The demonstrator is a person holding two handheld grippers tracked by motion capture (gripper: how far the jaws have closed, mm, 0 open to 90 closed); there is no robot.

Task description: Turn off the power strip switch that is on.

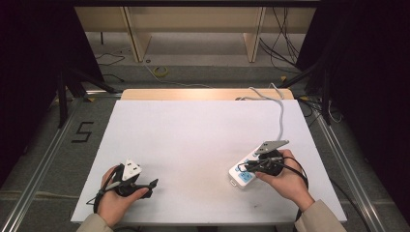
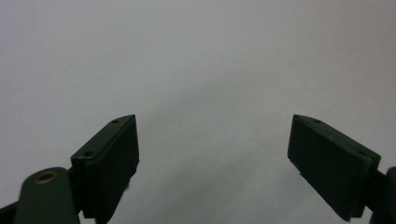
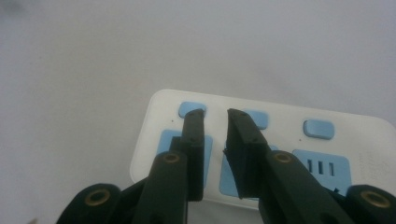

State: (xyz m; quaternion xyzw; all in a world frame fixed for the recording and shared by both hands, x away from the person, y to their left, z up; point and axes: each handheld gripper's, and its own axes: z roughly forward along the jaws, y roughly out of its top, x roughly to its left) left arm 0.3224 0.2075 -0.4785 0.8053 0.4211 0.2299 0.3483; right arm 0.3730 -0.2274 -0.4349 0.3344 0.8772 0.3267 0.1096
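A white table top (image 1: 193,145) stands over grey floor (image 1: 43,159) marked "5" (image 1: 82,131).

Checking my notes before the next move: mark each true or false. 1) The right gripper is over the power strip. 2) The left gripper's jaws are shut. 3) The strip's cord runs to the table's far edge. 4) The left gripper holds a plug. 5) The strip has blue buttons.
1) True: the right gripper is over the power strip.
2) False: the left gripper has its jaws wide apart.
3) True: the cord leads to the far edge of the table.
4) False: nothing lies between its jaws.
5) True: the blue buttons sit above the sockets.
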